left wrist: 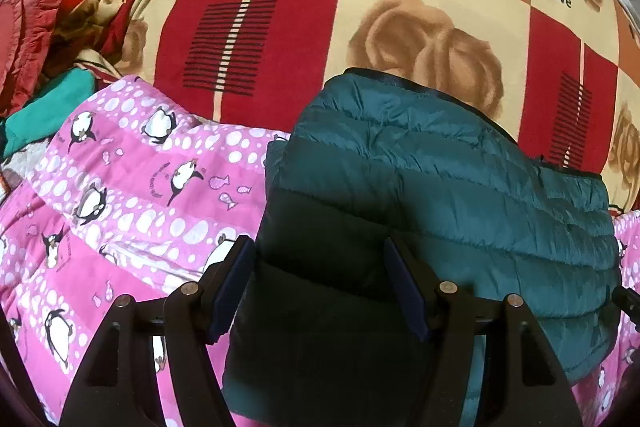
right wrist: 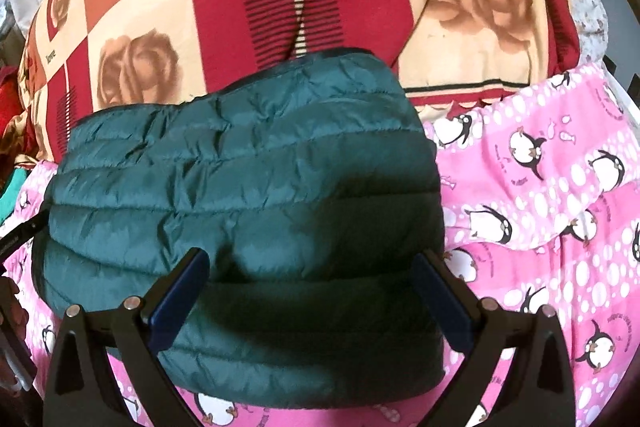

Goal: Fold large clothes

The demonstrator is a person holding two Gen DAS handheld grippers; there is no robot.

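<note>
While the pink penguin blanket (left wrist: 132,195) covers the bed, the folded teal puffer jacket (right wrist: 240,179) lies on it, long axis running 9 to 3 o'clock. The left gripper (left wrist: 320,287) spans its 9 o'clock end and the right gripper (right wrist: 308,291) its 3 o'clock end, both jaws wide, holding nothing. Only the left view shows the clothes heap (left wrist: 52,27) at 10 o'clock.

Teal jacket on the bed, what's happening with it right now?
The teal puffer jacket lies folded into a compact bundle on the pink penguin blanket, in front of the red and cream patterned quilt. The left gripper and right gripper both hover open over its near edge, gripping nothing.
</note>
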